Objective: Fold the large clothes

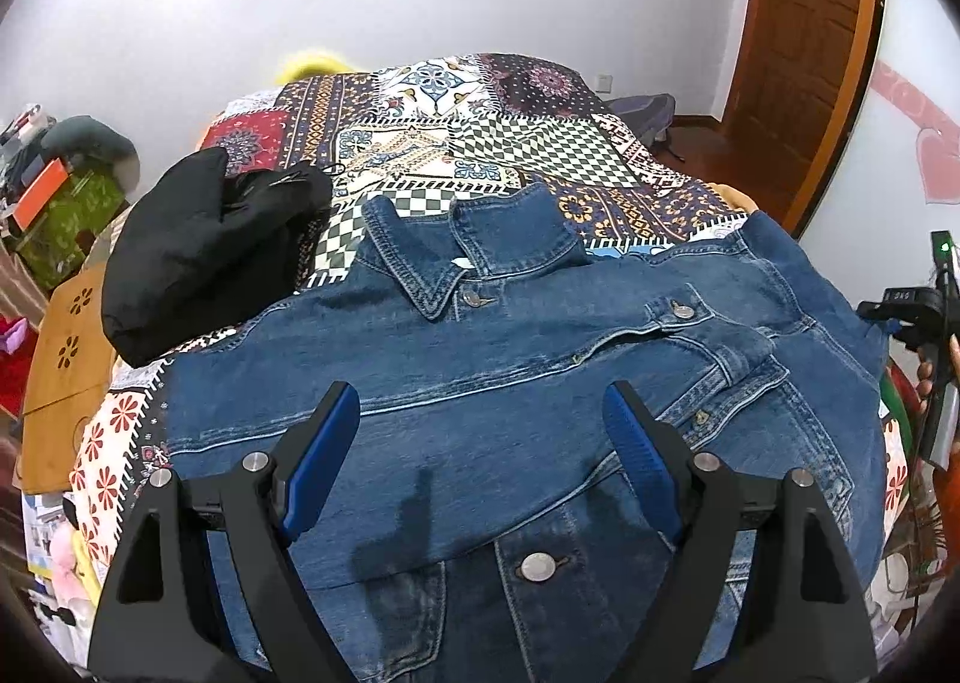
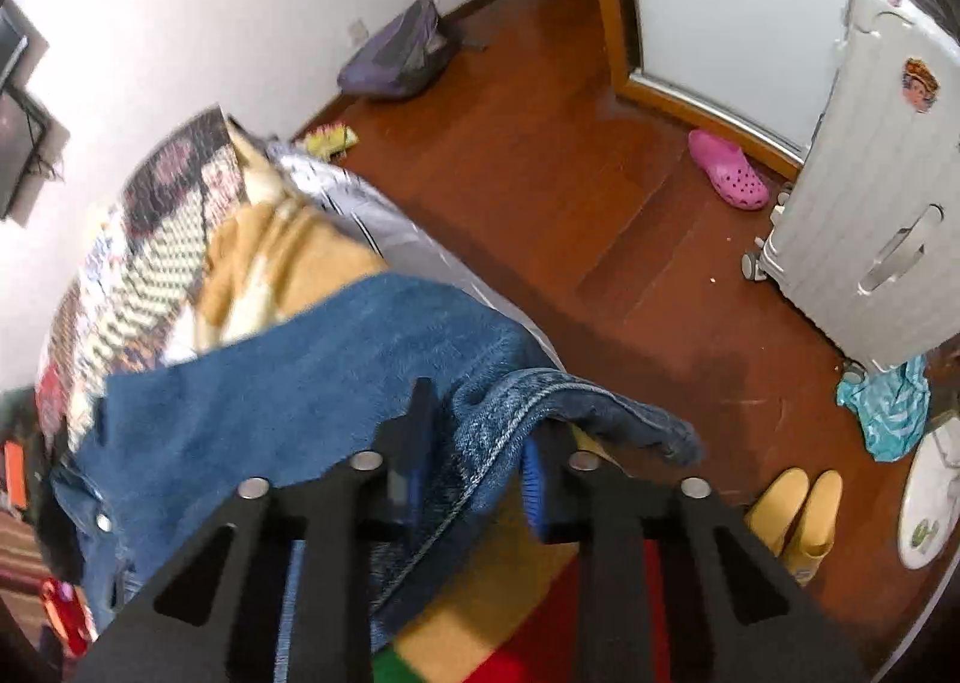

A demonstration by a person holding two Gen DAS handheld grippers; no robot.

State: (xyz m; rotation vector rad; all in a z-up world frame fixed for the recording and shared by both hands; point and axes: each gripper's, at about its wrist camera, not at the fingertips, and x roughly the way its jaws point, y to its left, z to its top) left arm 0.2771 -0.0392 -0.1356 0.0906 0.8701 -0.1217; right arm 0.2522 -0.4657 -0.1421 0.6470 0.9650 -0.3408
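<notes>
garment: blue denim jacket with metal buttons (image 1: 510, 359), spread front-up on the patchwork-print bedspread (image 1: 492, 143), collar toward upper centre of the left wrist frame, 1 sleeve laid across the chest
left gripper (image 1: 480, 443): jaws wide apart, blue pads (image 1: 318, 455) hover over the jacket's lower front, holding nothing
right gripper (image 2: 474, 467): jaws narrow, pinching a bunched denim edge (image 2: 540, 413) at lower centre of the right wrist frame; looks like a sleeve or side seam, cannot tell which
jacket edge: hangs off the bed side, over the reddish wooden floor (image 2: 600, 203)
other: black puffy garment (image 1: 204, 251) at left of the left wrist frame, just beside the jacket, not touching the grippers
step: side fold in hand, judged from the right grip on the edge
next: carry the pinched edge inward over the chest; left gripper likely needs to pin or grab the hem so the jacket does not slide
risk: thick denim may slip from the pinch
</notes>
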